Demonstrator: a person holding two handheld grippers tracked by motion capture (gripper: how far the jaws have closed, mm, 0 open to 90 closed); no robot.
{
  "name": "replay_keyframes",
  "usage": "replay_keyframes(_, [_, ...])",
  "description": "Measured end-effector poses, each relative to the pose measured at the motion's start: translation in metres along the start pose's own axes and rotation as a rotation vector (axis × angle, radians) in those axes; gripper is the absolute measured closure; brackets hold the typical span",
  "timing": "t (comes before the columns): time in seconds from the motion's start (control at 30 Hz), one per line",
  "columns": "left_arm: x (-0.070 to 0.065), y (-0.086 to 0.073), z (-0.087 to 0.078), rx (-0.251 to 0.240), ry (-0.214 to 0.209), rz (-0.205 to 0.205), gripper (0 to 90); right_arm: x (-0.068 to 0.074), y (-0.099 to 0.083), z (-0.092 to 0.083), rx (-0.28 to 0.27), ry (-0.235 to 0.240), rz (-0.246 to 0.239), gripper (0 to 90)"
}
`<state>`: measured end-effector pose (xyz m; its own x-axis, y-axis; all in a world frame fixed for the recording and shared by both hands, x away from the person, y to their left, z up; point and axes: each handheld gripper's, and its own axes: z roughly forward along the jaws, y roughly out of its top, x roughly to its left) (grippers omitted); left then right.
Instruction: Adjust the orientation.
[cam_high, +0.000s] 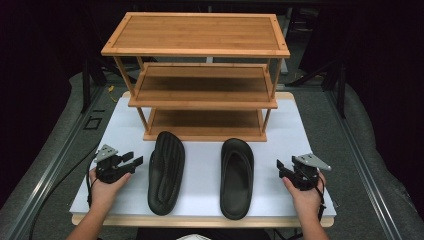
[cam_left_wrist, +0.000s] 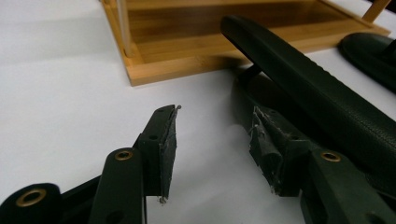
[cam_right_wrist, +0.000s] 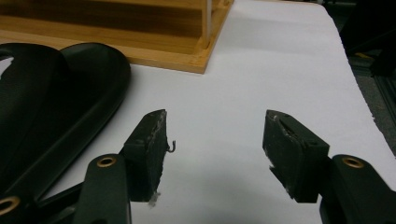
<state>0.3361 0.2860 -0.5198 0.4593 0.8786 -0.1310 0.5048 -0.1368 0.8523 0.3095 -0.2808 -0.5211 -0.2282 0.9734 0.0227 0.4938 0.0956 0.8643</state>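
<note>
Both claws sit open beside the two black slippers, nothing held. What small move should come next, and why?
Probably ease the left claw rightward onto the edge of the upside-down slipper. Its jaws are open and empty, that slipper lies right beside them, and the rack shelves behind stand bare.

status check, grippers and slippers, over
Left gripper open, empty. Right gripper open, empty. Left slipper sole-up, right slipper upright, before the rack. Nothing between.

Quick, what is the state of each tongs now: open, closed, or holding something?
Left tongs: open, holding nothing, beside the left slipper.
Right tongs: open, holding nothing.
</note>
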Motion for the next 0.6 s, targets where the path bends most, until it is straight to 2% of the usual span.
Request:
replay_keyframes(0.13, [-0.006,0.001,0.003,0.011,-0.006,0.016,49.8,-0.003,-0.001,-0.001,-0.003,-0.002,0.012,40.6])
replay_keyframes(0.17, [-0.007,0.001,0.003,0.014,-0.011,0.019,52.6,-0.003,-0.001,-0.003,-0.004,0.003,0.010,40.9])
replay_keyframes(0.33, [-0.012,0.000,0.006,0.034,-0.046,0.039,54.1,0.000,0.000,-0.005,-0.018,0.006,0.005,40.7])
replay_keyframes(0.5, [-0.013,0.000,0.006,0.030,-0.062,0.024,58.5,0.003,0.000,-0.006,-0.016,0.013,0.005,40.6])
replay_keyframes(0.6, [-0.014,0.001,0.005,0.029,-0.070,0.033,59.9,0.004,0.000,-0.005,-0.019,0.017,0.003,40.5])
